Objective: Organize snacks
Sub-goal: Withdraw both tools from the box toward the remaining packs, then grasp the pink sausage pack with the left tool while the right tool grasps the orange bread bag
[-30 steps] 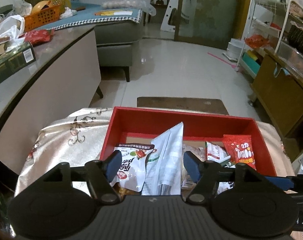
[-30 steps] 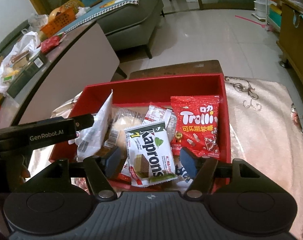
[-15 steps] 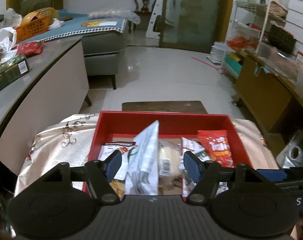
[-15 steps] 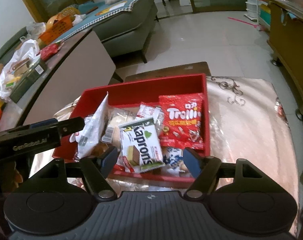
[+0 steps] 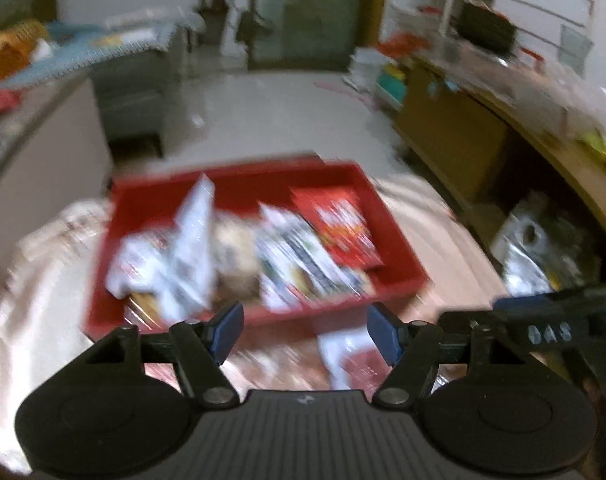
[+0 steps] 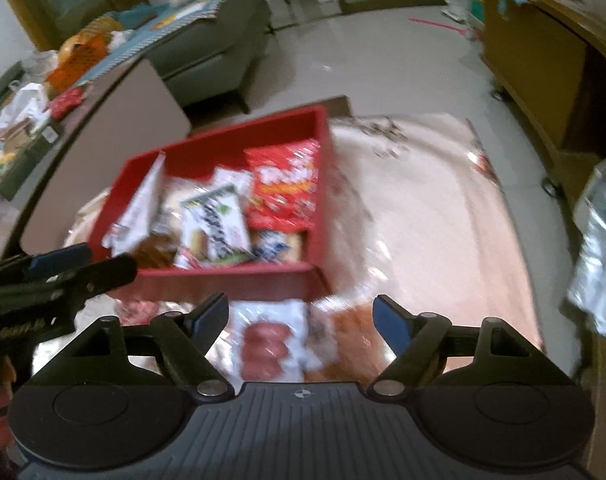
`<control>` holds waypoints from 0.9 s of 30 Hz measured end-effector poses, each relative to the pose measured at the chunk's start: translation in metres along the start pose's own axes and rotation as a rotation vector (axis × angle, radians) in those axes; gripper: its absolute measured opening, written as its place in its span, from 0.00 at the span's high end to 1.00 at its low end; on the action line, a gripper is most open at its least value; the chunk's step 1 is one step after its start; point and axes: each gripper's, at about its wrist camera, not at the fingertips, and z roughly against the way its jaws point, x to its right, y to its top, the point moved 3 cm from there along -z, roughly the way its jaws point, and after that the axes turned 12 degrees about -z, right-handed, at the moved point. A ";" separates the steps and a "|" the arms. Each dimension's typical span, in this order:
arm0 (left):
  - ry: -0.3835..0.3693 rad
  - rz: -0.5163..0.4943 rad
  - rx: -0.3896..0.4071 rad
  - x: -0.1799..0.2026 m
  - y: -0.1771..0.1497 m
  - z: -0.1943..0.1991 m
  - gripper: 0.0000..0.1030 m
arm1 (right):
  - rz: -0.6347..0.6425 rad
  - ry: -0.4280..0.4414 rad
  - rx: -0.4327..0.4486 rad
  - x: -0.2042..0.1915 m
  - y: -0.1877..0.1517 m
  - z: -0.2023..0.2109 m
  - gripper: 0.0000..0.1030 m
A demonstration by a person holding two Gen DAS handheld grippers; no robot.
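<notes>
Looking across from left to right, you have the left tongs [image 5: 305, 330] part open with nothing between the pads, hanging just short of the near wall of the red tray [image 6: 223, 274]. That tray sits on the cloth-covered tabletop [image 6: 443, 216] and is full: a white pouch [image 6: 137, 208] stands on edge at its left end, a green-and-white wafer pack [image 6: 217, 226] lies in the middle, and a red gummy bag [image 6: 285, 186] lies at its right end. On the near side of the tray, two loose snacks lie flat on the cloth: a clear sausage pack [image 6: 267, 340] and, just right of it, an orange-brown packet [image 6: 349, 334]. Your right tongs [image 6: 301, 320] have just been opening and stand wide above those two, pressing on neither.

Closing now could catch both packets at once, since they lie touching, or pinch the cloth under them. The upright pouch may topple if the tray wall gets bumped.

Both views are smeared, so print on the wrappers is unreadable. The near edges of the loose packets are hidden behind the gripper body.
</notes>
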 end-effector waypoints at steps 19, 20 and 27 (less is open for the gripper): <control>0.080 0.158 -0.191 0.064 -0.027 -0.091 0.38 | -0.085 0.036 0.032 0.053 0.011 0.024 0.14; 0.087 0.174 -0.191 0.064 -0.027 -0.092 0.38 | -0.087 0.038 0.029 0.054 0.011 0.023 0.14; 0.119 0.128 -0.218 0.060 -0.029 -0.091 0.39 | -0.083 0.041 0.013 0.055 0.008 0.023 0.14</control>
